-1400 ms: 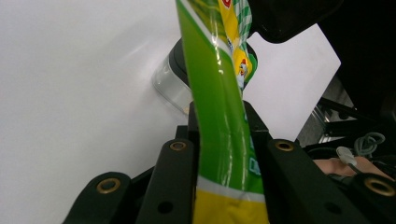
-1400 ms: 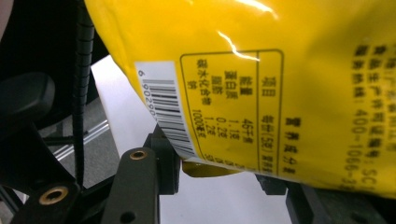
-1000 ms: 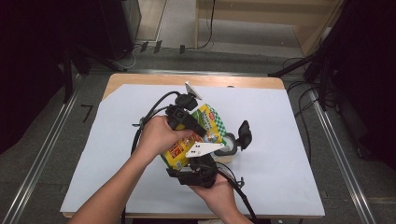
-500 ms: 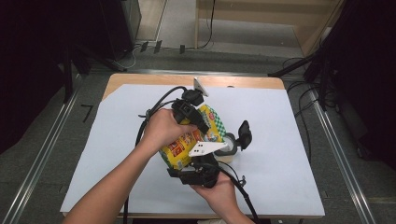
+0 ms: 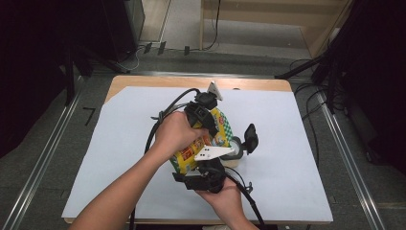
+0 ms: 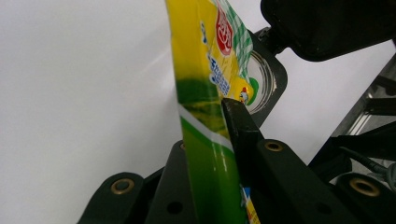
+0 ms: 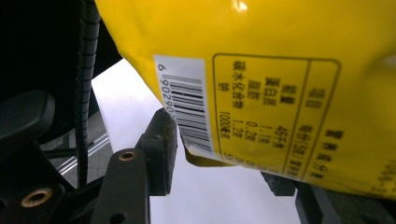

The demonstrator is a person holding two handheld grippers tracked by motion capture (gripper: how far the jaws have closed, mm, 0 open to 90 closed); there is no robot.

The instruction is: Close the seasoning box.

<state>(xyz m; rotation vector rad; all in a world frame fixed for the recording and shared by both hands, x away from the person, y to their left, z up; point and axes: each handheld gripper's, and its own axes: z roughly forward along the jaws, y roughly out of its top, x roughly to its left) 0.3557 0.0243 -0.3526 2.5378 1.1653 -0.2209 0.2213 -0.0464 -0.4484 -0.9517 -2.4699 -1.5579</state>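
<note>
The left gripper [image 5: 210,127] is clenched on the upper part of a yellow and green snack bag [image 5: 198,143]; in its own view the jaws pinch the bag's [image 6: 205,140] thin edge flat between them, having just closed further. Below it, the right gripper [image 5: 206,167] has the bag's lower corner [image 7: 205,154] lying between its jaws, which have just been opening; whether its pads press it I cannot tell. The bag hangs tilted between both grippers over the white table sheet [image 5: 297,143].

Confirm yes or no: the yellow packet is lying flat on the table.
No, the yellow packet is held above the table between both grippers.
</note>
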